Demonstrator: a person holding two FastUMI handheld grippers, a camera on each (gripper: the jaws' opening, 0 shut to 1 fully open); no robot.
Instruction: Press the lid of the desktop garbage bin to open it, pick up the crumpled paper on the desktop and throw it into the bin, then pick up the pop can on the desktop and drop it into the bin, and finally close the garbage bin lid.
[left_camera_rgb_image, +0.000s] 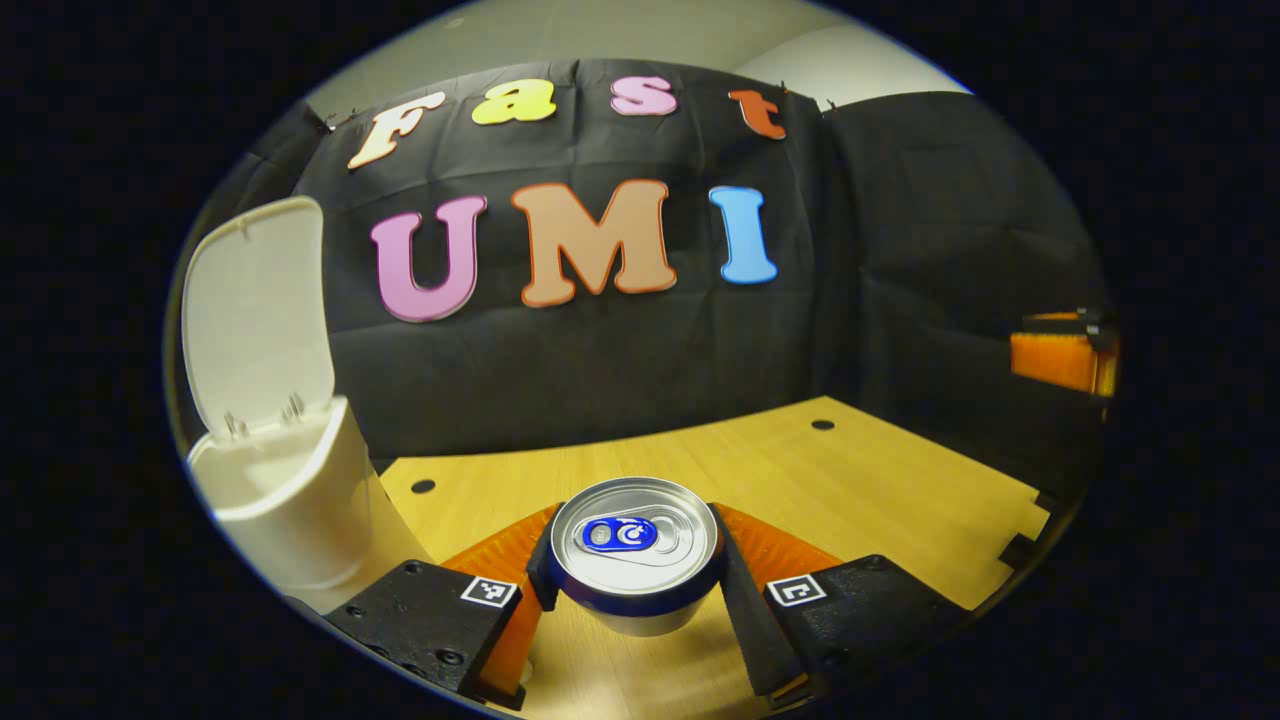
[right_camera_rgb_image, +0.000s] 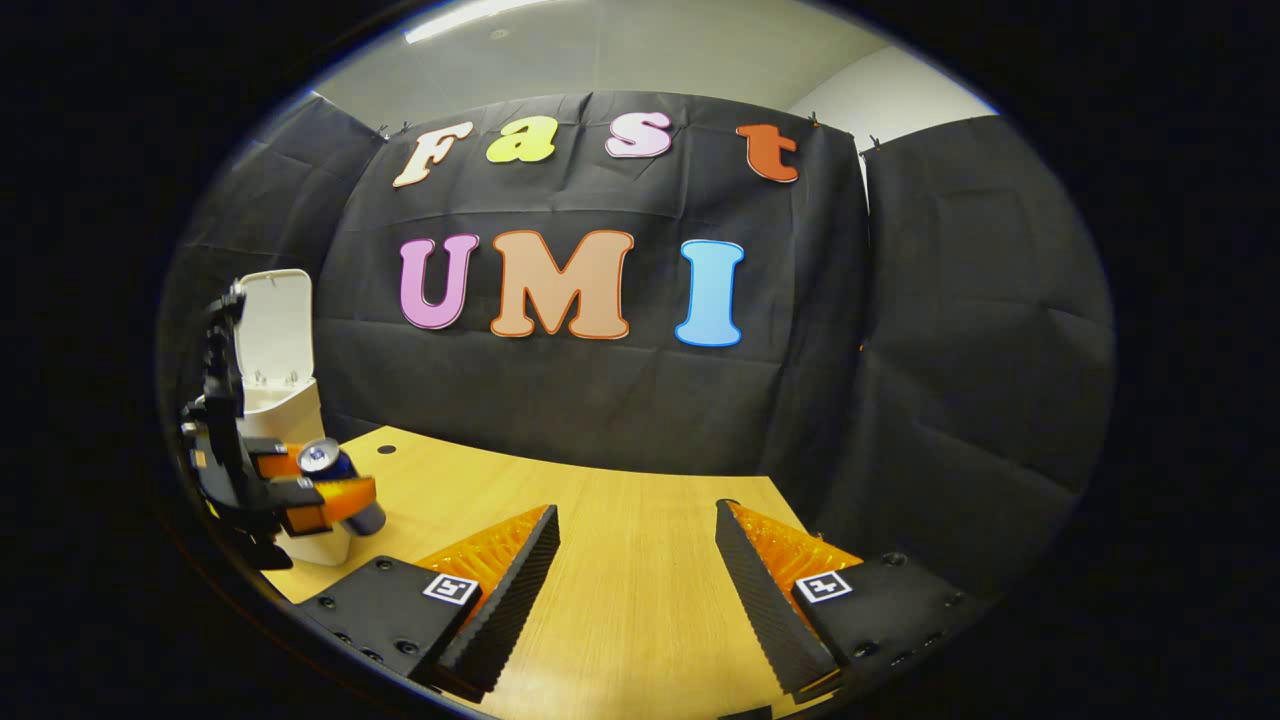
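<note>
Grip of left gripper (left_camera_rgb_image: 636, 580) clamped on silver pop can (left_camera_rgb_image: 636, 560), upright beside open white plastic bin (left_camera_rgb_image: 285, 500) at bench's (left_camera_rgb_image: 850, 490) left edge for dropping; right gripper (right_camera_rgb_image: 636, 590) apart, idle.

The can (left_camera_rgb_image: 636, 560) hides its lower part behind the left gripper (left_camera_rgb_image: 634, 590); whether it touches the worktop (left_camera_rgb_image: 850, 480) cannot be told. The bin (left_camera_rgb_image: 290, 490) is cut off at the edge, its inside unseen

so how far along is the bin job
Done: the bin lid stands open, and no crumpled paper lies on the desktop. In hand: the left tongs grip the pop can. Left: drop it in, close the lid. The right tongs are open.
</note>
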